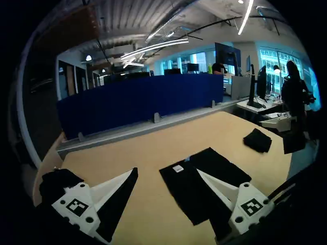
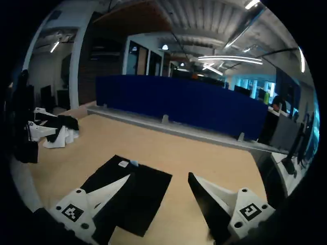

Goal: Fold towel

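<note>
Hovering above a pale wooden tabletop [image 1: 143,159] with the left gripper [image 1: 167,183] spread wide, grasping nothing; same released spread on the right gripper [image 2: 159,181]; lying flat near the table's middle, a black rectangular cloth towel [image 1: 188,188] with a small white label, partly hidden behind one white finger in each view; beyond it, a long blue fabric partition [image 1: 143,98] along the far edge, under exposed ceiling pipes and strip lights; toward one corner, a small folded black cloth [image 1: 257,140]; another dark bundle [image 1: 59,181] cut off behind a finger; hard to make out, a dark figure [image 1: 294,87] against bright windows.
</note>
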